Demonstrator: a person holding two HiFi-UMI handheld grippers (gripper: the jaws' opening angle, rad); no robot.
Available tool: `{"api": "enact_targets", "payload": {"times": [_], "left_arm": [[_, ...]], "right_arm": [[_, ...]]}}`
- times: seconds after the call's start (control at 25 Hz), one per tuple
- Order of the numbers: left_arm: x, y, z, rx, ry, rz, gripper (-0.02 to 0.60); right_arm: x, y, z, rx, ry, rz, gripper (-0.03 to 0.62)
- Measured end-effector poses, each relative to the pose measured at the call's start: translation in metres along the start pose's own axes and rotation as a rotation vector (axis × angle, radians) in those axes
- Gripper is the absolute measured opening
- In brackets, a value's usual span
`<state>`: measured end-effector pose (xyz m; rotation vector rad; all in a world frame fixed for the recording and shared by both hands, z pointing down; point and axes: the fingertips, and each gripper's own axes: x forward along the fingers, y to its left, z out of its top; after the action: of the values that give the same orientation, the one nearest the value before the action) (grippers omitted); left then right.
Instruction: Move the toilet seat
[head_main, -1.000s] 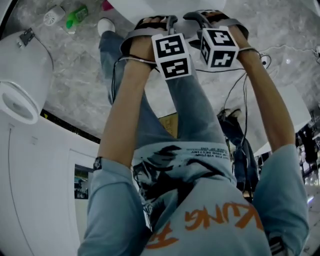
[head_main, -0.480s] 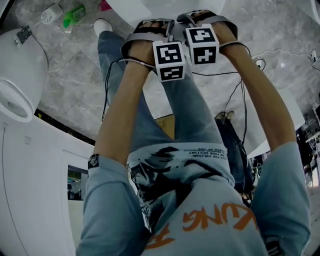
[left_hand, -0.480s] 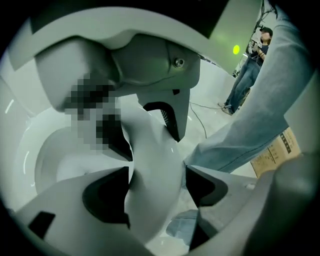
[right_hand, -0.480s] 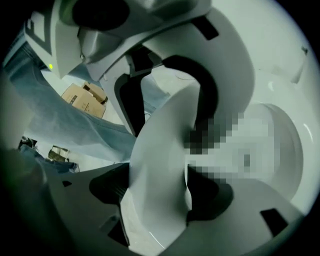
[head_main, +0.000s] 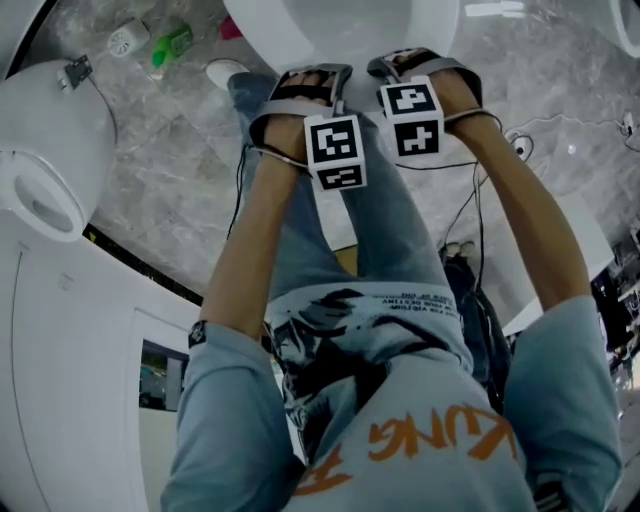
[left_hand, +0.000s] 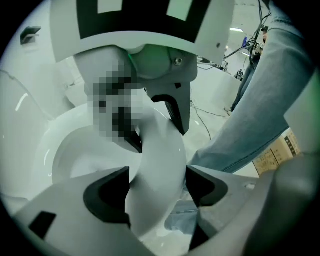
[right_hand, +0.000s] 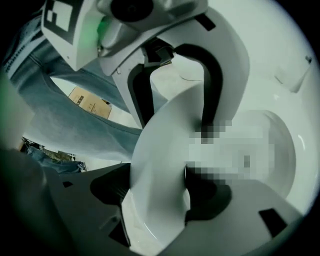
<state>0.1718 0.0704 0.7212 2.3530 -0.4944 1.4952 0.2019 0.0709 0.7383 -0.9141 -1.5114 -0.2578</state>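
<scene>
– Between the jaws of the left claw (left_hand: 157, 189), what's that white band?
– That's the toilet seat (left_hand: 159, 160). Its rim fills the gap with a dark pad against each face, so that claw is pinching it.
– And the right claw (right_hand: 159, 194)?
– It's on the same rim, just beside the left one. Its jaws are closing with the seat between them, and the pads are on it too.
– Where does the seat sit?
– Over the white toilet bowl (left_hand: 70, 155), near its front edge, with the rim running on from one claw to the other. From here I can't tell whether it touches the bowl.
– And further out?
– The person's jeans leg (head_main: 385, 225) is below the claws. Beyond that there's grey marble floor (head_main: 170, 180) with cables (head_main: 476, 205) trailing across it. A green bottle (head_main: 172, 45) lies near a second white fixture (head_main: 45, 140) off to the left.
</scene>
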Motion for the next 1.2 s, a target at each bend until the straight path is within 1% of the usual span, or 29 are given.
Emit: {"api": "enact_targets", "payload": {"times": [0.08,0.12,0.24,0.28,0.32,0.36,0.4,0.44,0.48,0.56,0.64,0.72,0.8,0.88,1.0,1.08,1.12,1.2], "left_arm": [[-0.011,-0.001,0.005,0.025,-0.007,0.023,0.339],[-0.016,-0.002,0.008,0.053,-0.003,0.039,0.339],[-0.020,-0.010,0.020,0.184,0.035,0.110,0.339],[-0.021,-0.012,0.027,0.192,0.031,0.127,0.339],[-0.024,-0.013,0.033,0.163,0.016,0.134,0.339],[-0.028,-0.013,0.035,0.113,0.003,0.140,0.339],[-0.035,-0.010,0.035,0.068,0.000,0.147,0.337],[-0.042,-0.006,0.033,0.039,0.001,0.155,0.337],[-0.049,-0.002,0.033,0.029,-0.001,0.161,0.337],[-0.064,0.007,0.039,0.034,-0.025,0.180,0.337],[-0.081,0.012,0.046,0.038,-0.051,0.195,0.322],[-0.100,0.022,0.052,0.050,-0.051,0.217,0.290],[-0.117,0.031,0.058,0.058,-0.038,0.219,0.281],[-0.134,0.037,0.061,0.068,-0.034,0.226,0.269],[-0.163,0.051,0.067,0.090,-0.053,0.268,0.236],[-0.183,0.058,0.074,0.063,-0.067,0.273,0.222],[-0.192,0.061,0.077,0.041,-0.073,0.276,0.219],[-0.210,0.074,0.081,0.004,-0.085,0.296,0.209]], "right_arm": [[-0.014,0.006,0.004,0.004,-0.019,0.009,0.331],[-0.021,0.008,0.005,0.005,-0.027,0.012,0.330],[-0.040,0.010,0.012,0.004,-0.074,0.021,0.323],[-0.048,0.010,0.014,0.004,-0.096,0.026,0.322],[-0.057,0.012,0.016,0.007,-0.115,0.035,0.321],[-0.066,0.014,0.018,0.011,-0.130,0.046,0.319],[-0.075,0.016,0.021,0.015,-0.143,0.054,0.317],[-0.084,0.017,0.023,0.019,-0.153,0.055,0.314],[-0.092,0.017,0.026,0.021,-0.157,0.048,0.310],[-0.109,0.015,0.026,0.028,-0.147,0.030,0.302],[-0.126,0.017,0.029,0.036,-0.137,0.025,0.296],[-0.144,0.017,0.033,0.054,-0.137,0.021,0.291],[-0.163,0.015,0.037,0.082,-0.143,0.007,0.290],[-0.180,0.012,0.043,0.119,-0.161,-0.032,0.285],[-0.206,0.000,0.054,0.203,-0.236,-0.135,0.290],[-0.227,-0.004,0.058,0.235,-0.288,-0.222,0.291],[-0.237,-0.006,0.059,0.233,-0.286,-0.277,0.285],[-0.255,-0.015,0.057,0.197,-0.223,-0.410,0.257]]}}
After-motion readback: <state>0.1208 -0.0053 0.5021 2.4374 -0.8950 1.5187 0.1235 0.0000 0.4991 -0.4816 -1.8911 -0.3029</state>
